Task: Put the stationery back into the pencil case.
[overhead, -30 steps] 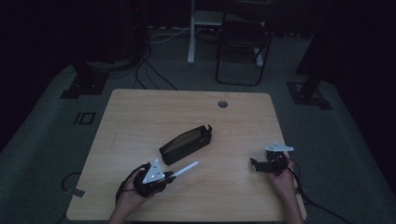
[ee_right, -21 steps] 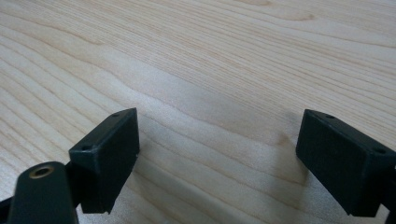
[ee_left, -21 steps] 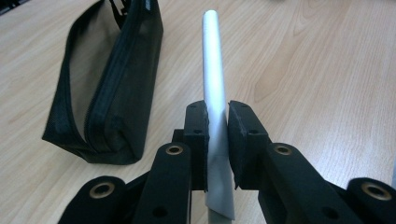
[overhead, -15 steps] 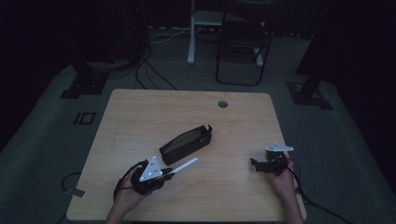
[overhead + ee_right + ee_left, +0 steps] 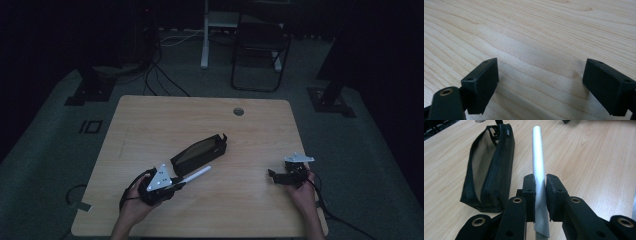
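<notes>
Tabletop (image 5: 150, 120) of pale wood carries a black zipped pouch (image 5: 199, 152), which lies slantwise near the middle and serves as the landmark here. Just beside the pouch's near long side, the left gripper (image 5: 176, 184) is clamped on a white tube (image 5: 196, 175); in the left gripper view the two black pads press the tube (image 5: 538, 170) from both sides, and its free end runs forward alongside the pouch (image 5: 489, 167), close to it but with a strip of bare wood between them. The tube is held off the wood at a low slant, roughly parallel to the pouch's length. The hand bearing this gripper comes in from the near edge, below and to the left of the pouch. Well apart from the pouch, toward the right side of the tabletop, the right gripper (image 5: 278, 176) rests low over the wood with its jaws spread wide and nothing between them; the right gripper view shows plain wood grain (image 5: 541, 37) in the gap.
</notes>
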The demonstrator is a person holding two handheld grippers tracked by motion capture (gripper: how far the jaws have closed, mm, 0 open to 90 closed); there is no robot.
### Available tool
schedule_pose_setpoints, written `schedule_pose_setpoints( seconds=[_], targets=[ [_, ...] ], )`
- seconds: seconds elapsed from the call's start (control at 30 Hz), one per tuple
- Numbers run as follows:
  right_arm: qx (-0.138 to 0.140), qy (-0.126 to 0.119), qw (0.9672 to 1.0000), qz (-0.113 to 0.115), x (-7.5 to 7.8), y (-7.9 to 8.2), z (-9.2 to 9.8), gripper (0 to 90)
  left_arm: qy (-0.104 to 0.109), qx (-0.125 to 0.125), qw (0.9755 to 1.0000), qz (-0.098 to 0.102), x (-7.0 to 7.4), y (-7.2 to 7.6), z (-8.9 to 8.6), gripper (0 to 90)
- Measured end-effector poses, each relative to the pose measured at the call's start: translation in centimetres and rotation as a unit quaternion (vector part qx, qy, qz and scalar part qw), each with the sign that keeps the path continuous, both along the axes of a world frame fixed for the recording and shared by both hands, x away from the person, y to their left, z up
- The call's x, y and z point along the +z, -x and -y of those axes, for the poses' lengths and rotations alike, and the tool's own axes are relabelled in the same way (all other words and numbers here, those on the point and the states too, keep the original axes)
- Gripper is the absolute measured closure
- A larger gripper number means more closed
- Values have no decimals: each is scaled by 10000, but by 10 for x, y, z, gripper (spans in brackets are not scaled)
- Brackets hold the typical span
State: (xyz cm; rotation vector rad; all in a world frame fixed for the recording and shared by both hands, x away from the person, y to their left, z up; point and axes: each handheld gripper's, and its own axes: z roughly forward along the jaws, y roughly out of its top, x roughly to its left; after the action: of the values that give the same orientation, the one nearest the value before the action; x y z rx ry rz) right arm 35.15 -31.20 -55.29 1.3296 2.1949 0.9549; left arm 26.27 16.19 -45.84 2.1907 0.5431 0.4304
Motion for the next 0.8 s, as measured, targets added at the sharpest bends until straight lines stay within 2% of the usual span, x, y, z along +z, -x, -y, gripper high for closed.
schedule_pose_setpoints(
  seconds=[0.13, 0.23, 0.6, 0.8],
  targets=[
    [0, 0, 10000, -1, 0, 0, 0, 132, 8, 6, 10000, 34, 3, -1, -1, 790],
    [0, 0, 10000, -1, 0, 0, 0, 132, 107, 35, 9999, 8, 6, -4, -5, 789],
    [0, 0, 10000, -1, 0, 0, 0, 132, 112, 65, 9999, 56, 14, -7, -8, 789],
    [0, 0, 10000, -1, 0, 0, 0, 132, 190, 96, 9998, 56, 17, -9, -10, 789]
  ],
)
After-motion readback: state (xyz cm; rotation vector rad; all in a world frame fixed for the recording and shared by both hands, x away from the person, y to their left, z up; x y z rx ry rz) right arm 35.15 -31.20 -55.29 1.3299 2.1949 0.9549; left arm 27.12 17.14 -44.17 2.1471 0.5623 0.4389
